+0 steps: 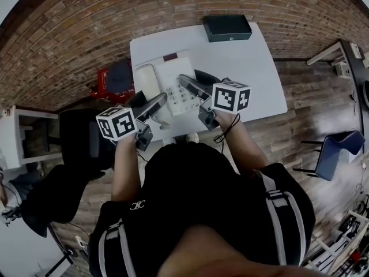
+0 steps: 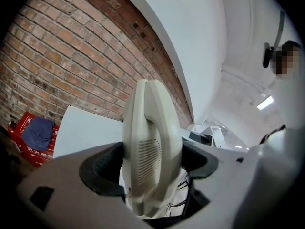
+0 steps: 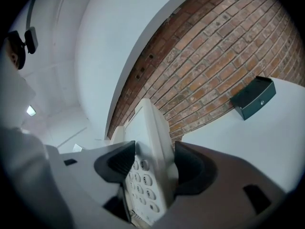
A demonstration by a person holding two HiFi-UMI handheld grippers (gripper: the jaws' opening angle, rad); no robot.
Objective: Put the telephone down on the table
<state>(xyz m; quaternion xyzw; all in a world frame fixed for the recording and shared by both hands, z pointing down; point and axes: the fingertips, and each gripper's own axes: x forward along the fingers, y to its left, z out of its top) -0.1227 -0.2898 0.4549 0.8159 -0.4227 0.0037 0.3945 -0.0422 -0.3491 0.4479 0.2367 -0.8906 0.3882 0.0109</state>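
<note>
Telephone (image 1: 168, 69) partly hidden behind left gripper (image 1: 159, 102) and right gripper (image 1: 185, 81).

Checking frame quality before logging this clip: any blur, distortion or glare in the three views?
Head view: strong fisheye bowing, dark corners, telephone clear. Left gripper view: handset slightly soft up close, dark rim. Right gripper view: keypad digits readable without glare, brick wall lines curved.

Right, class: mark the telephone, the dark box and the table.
telephone (image 1: 170, 74), head view, white body above the keypad.
dark box (image 1: 227, 27), head view, middle of its top.
table (image 1: 253, 74), head view, bare top at the right.
</note>
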